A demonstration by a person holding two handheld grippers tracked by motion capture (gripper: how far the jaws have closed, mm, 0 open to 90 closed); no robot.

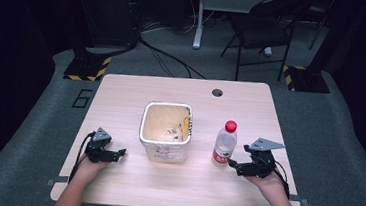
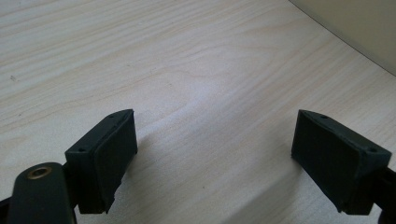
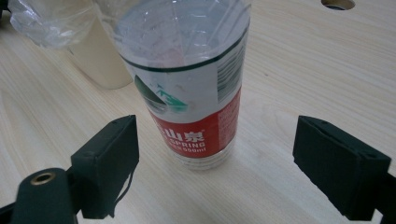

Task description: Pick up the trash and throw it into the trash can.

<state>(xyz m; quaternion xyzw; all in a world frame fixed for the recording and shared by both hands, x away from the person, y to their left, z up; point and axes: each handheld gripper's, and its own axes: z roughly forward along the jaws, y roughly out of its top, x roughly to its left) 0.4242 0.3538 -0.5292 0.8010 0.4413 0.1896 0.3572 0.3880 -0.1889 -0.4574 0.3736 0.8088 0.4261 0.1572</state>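
In the high view we see a bin (image 1: 165, 131) in the middle of the table (image 1: 121, 92). The bottle (image 1: 225, 142) stands upright just right of the bin; the left gripper (image 1: 120, 152) lies left of it, the right gripper (image 1: 231, 163) beyond the bottle.

In the left gripper view we see wide-apart jaws over bare wood, the bin wall (image 2: 359, 28) ahead.

In the right gripper view we see the spread jaws, not touching the bottle (image 3: 191, 84) ahead of them.

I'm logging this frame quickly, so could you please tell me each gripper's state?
Left gripper: open, holding nothing, over bare table.
Right gripper: open, bottle just ahead of its jaws, not gripped.
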